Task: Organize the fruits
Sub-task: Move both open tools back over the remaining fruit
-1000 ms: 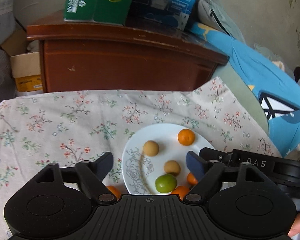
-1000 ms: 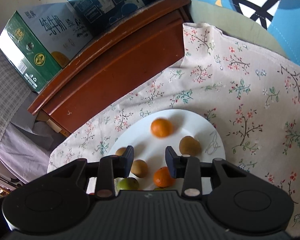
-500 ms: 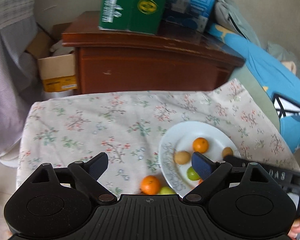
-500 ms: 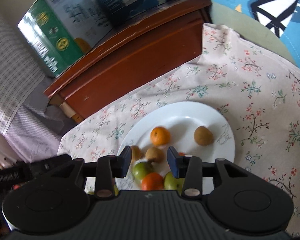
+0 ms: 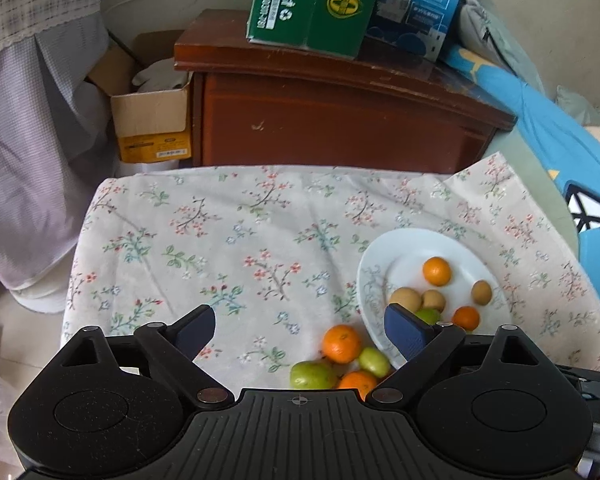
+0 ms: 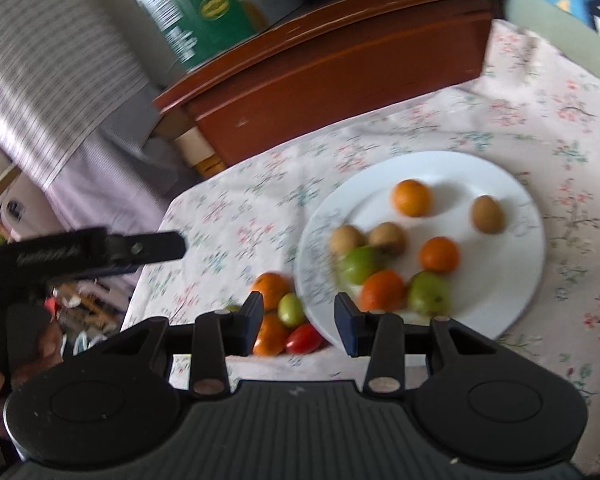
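A floral cloth (image 5: 228,240), soft and creased, covered the surface, with a dark red-brown wooden cabinet (image 5: 332,120) behind it carrying a green carton (image 5: 312,4) and a blue carton (image 5: 416,4). An open cardboard box (image 5: 152,116) sat on the floor beside the cabinet, and blue bedding (image 5: 540,128) lay to the right.

A round, glossy white plate (image 6: 500,300) rested on the cloth and held two oranges, three brown egg-shaped fruits and green fruits; one brown fruit (image 6: 487,214) stood apart, its long axis roughly upright in the right wrist view. Off the plate's near-left rim, a cluster of loose fruit (image 5: 340,344) sat on the cloth: oranges, green fruits and a small red tomato (image 6: 304,338).

The left hand-held gripper (image 5: 300,330), its jaws just having widened, stood spread with nothing gripped. The right hand-held gripper (image 6: 298,322) stood at a narrow gap, gripping nothing, above the loose cluster and plate edge.
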Action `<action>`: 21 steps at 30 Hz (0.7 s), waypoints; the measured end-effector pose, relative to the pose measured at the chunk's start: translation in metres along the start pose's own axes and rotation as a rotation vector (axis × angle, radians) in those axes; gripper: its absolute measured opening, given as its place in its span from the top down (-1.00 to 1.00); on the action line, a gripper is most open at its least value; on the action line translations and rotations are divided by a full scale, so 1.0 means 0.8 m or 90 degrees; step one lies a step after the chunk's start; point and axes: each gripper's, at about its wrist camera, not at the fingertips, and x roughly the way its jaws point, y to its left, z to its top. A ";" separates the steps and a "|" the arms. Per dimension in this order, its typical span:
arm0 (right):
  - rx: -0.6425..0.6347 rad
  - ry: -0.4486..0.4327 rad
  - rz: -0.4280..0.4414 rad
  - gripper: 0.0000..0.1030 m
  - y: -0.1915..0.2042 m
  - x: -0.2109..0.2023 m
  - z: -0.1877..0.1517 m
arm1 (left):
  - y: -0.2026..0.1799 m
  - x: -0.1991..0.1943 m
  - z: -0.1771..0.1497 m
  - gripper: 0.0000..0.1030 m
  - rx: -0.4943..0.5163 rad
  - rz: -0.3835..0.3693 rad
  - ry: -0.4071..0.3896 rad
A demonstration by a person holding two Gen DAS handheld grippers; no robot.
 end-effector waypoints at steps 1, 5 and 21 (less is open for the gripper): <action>-0.008 0.004 0.003 0.20 0.004 0.003 -0.002 | 0.002 0.002 -0.002 -0.82 0.001 0.007 0.007; -0.039 0.018 0.013 0.20 0.019 0.013 -0.009 | 0.012 0.010 -0.010 -0.82 -0.003 0.023 0.028; -0.183 0.031 -0.037 0.21 0.062 0.055 -0.034 | 0.039 0.032 -0.021 -0.83 -0.055 0.047 0.070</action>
